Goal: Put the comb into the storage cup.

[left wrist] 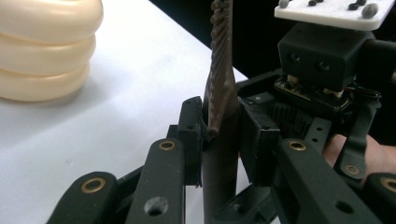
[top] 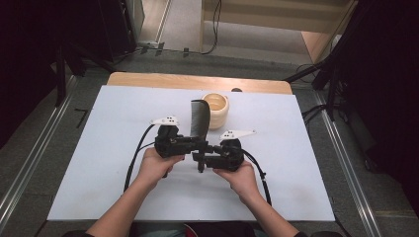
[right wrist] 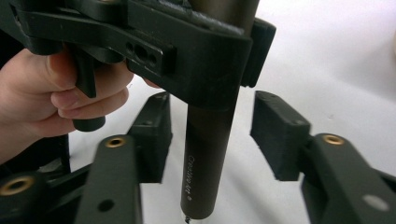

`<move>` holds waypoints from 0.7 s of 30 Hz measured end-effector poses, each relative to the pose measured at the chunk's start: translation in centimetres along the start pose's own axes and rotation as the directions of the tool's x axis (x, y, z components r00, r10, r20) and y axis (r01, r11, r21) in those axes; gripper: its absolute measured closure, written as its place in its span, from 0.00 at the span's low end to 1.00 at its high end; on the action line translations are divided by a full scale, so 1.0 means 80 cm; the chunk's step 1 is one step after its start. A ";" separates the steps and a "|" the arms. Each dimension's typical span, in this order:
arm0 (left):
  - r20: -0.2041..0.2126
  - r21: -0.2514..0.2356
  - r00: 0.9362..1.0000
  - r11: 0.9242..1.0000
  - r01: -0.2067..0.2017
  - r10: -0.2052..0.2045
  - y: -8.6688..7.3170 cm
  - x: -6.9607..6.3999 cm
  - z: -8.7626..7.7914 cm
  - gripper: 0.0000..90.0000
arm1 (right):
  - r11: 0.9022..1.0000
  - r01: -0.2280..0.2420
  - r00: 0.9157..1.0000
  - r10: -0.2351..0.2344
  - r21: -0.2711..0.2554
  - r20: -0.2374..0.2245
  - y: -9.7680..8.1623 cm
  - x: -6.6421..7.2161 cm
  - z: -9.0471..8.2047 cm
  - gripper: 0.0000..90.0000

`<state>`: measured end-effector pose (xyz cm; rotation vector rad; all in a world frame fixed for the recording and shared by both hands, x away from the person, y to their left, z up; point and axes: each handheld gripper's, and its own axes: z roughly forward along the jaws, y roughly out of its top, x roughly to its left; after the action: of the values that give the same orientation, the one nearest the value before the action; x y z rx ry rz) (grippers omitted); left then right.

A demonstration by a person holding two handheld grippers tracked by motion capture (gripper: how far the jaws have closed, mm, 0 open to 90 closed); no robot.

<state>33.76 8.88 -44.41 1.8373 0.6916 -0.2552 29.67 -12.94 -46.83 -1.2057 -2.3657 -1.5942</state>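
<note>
A dark comb (top: 200,117) with a round handle stands upright above the middle of the white table (top: 108,148). My left gripper (top: 196,143) is shut on it where the teeth meet the handle; in the left gripper view the jaws (left wrist: 223,135) press both sides of the comb (left wrist: 221,70). My right gripper (top: 200,161) sits just below and to the right. Its jaws (right wrist: 215,135) stand open on either side of the comb's handle (right wrist: 205,168), apart from it. The left gripper (right wrist: 187,51) crosses the top of the right gripper view.
A cream ribbed bowl (top: 216,109) stands on the table just behind the comb, also at the upper left in the left gripper view (left wrist: 46,46). Cables trail from both grippers toward the person. The table's wooden far edge (top: 197,81) shows beyond the white sheet.
</note>
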 end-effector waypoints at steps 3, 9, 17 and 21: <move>-0.002 0.001 1.000 1.000 0.002 -0.002 -0.001 0.000 0.001 0.81 | 1.000 -0.010 1.000 0.010 -0.002 -0.005 0.000 0.000 0.000 0.61; 0.000 -0.003 1.000 1.000 0.006 -0.006 -0.001 0.001 0.001 0.81 | 1.000 -0.019 1.000 0.019 0.002 -0.008 -0.001 0.000 0.000 0.72; -0.013 -0.024 1.000 1.000 0.007 -0.008 0.003 0.003 0.001 0.81 | 1.000 -0.014 1.000 0.014 0.000 -0.011 0.000 0.000 -0.001 0.65; -0.024 -0.027 1.000 1.000 0.013 -0.013 0.011 0.009 0.004 0.81 | 1.000 -0.010 1.000 0.010 0.000 0.008 0.000 -0.003 -0.003 0.56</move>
<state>34.91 8.63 -44.21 1.8135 0.7205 -0.2318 29.74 -13.23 -46.82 -1.2240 -2.3602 -1.5899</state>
